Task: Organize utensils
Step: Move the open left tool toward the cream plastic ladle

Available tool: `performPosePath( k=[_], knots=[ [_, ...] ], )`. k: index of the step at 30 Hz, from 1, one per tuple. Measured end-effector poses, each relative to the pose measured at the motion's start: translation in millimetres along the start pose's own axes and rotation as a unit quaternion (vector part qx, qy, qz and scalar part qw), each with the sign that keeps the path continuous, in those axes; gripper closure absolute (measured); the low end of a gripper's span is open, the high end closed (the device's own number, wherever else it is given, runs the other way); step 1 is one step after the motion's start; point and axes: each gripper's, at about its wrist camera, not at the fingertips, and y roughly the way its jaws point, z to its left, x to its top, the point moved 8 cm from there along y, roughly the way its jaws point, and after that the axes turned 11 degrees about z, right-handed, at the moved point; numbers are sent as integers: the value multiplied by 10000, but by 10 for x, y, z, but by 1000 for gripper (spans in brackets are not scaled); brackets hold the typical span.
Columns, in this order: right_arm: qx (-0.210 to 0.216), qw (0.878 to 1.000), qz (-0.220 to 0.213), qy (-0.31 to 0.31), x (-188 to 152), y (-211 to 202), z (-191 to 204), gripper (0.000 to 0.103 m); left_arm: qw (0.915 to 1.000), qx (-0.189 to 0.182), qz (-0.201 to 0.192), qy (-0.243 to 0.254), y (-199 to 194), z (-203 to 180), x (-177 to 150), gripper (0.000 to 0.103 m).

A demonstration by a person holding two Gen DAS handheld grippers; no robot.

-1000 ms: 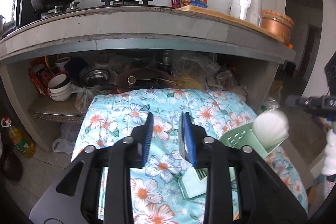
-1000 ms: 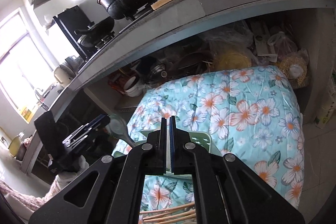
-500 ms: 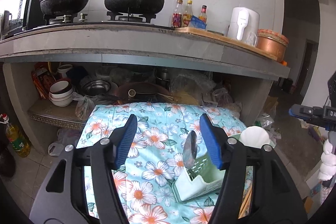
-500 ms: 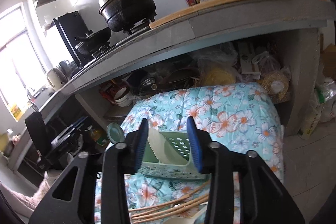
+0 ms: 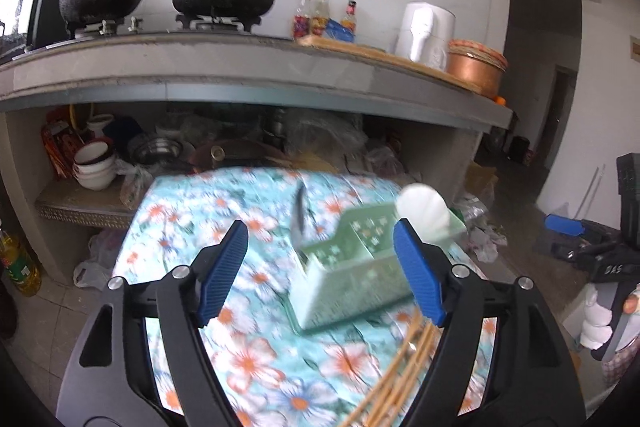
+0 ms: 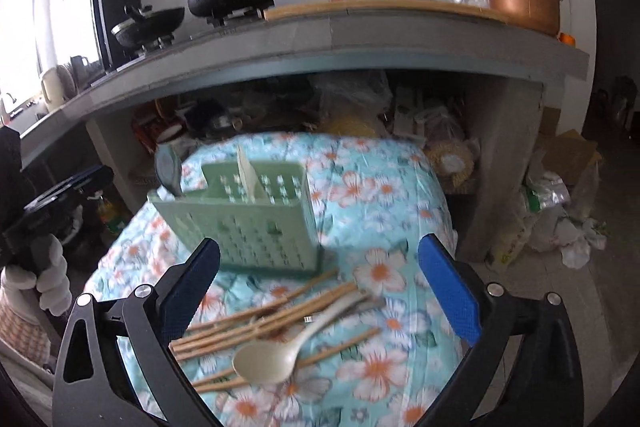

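While both grippers draw back over the floral-clothed table (image 6: pixel 400 179), the green caddy (image 6: pixel 256 223) now holds a metal spoon (image 6: pixel 168 169) and a white ladle (image 5: pixel 422 211), each released a moment ago. Left gripper (image 5: pixel 320 275) and right gripper (image 6: pixel 320 287) are opening, empty. Chopsticks (image 6: pixel 256 323) and a beige spoon (image 6: pixel 288 347) remain loose beside the caddy.

We see a matt green plastic caddy (image 6: pixel 244 227) pierced with holes, a smooth beige plastic spoon (image 6: pixel 280 355), wooden chopsticks (image 6: pixel 256 323), and floral cloth (image 6: pixel 384 195) covering the tabletop.
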Motion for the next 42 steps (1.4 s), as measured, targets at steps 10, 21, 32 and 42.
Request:
performPosePath(
  k=[10, 21, 32, 42],
  knots=[
    [-276, 9944, 768, 670, -763, 283, -222, 6, 9965, -436, 715, -21, 215, -295, -524, 31],
    [-420, 9853, 1093, 1241, -1161, 530, -389, 6, 9838, -933, 1509, 244, 502, -758, -1005, 32],
    [-249, 9861, 1015, 1293, -1184, 560, -463, 6, 9783, -871, 1877, 130, 659, -931, -1175, 32],
    [-178, 9851, 969, 1406, -1179, 549, -584, 6, 9756, -841, 2014, 231, 740, -1059, -1198, 32]
  ],
)
